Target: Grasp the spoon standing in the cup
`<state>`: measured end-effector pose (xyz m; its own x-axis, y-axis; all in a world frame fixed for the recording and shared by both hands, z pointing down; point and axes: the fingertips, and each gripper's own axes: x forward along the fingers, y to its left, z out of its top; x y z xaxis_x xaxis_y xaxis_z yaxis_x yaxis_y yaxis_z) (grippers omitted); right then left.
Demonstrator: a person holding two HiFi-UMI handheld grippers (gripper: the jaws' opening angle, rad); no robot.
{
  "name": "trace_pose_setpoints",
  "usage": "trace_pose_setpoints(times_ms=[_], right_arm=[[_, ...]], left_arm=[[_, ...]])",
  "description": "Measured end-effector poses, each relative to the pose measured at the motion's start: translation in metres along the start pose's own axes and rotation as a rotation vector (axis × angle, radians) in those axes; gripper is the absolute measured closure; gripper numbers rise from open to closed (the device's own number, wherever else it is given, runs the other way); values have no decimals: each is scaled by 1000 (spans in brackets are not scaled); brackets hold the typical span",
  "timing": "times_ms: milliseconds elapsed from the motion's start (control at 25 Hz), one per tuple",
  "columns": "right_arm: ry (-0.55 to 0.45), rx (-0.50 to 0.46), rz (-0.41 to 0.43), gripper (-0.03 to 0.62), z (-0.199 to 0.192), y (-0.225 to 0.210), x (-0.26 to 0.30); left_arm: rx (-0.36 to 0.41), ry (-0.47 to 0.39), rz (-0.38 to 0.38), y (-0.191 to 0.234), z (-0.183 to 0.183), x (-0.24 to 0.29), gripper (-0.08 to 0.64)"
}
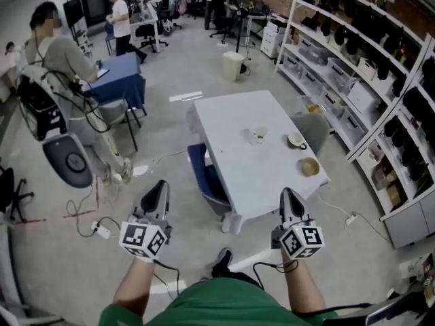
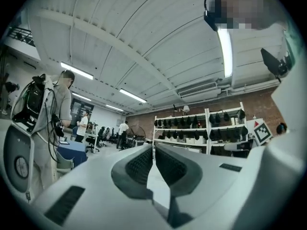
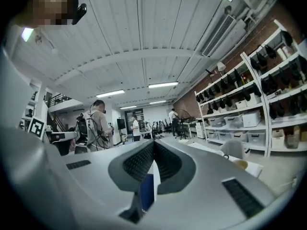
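I hold both claws clenched and empty, short of the table's (image 1: 238, 168) near end: left claw (image 1: 159, 187) off its left corner, right claw (image 1: 288, 195) by its right corner. A white cup (image 1: 297, 140) sits near the table's right edge; the spoon is too small to see.

Both my grippers shut and level, short of the table

My left gripper (image 1: 160, 185) and right gripper (image 1: 288, 193) point forward side by side toward the table (image 1: 238, 155), both on its near side and clear of it. The right one sits just before the near edge, the left one off the near-left corner. In each gripper view the jaws are pressed together with nothing between them. My left forearm (image 1: 132, 284) and right forearm (image 1: 300, 284) are bare and reach straight ahead, each behind its marker cube (image 1: 144, 240).
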<state>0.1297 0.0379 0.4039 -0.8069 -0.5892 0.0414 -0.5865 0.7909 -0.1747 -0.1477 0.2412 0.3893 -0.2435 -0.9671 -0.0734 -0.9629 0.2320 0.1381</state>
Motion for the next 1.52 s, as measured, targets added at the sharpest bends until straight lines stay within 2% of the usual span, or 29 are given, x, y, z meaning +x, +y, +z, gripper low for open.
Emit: trace_pose_setpoints(times_ms=[120,280,720,960,1280,1440,1520], right_arm=[[13,16,33,571,-3,-4,31],[17,46,48,571,0,-26,62],[22,146,29,571,-10,-114,141],[34,172,-3,571,-10,-149,156],[23,165,-121,571,-13,-167,170],[16,157,-219,571,-16,-179,198],[15,162,-300,571,-19,-185,206]], left_arm=[[-25,15,46,14,-5,15,528],[-21,50,63,11,-11,45,528],[13,102,42,-10,-25,155,528],[21,126,7,-22,-33,197,528],[13,117,-118,-8,-41,265,528],[13,118,-222,6,-54,324,528],[23,135,-299,10,-65,358,528]])
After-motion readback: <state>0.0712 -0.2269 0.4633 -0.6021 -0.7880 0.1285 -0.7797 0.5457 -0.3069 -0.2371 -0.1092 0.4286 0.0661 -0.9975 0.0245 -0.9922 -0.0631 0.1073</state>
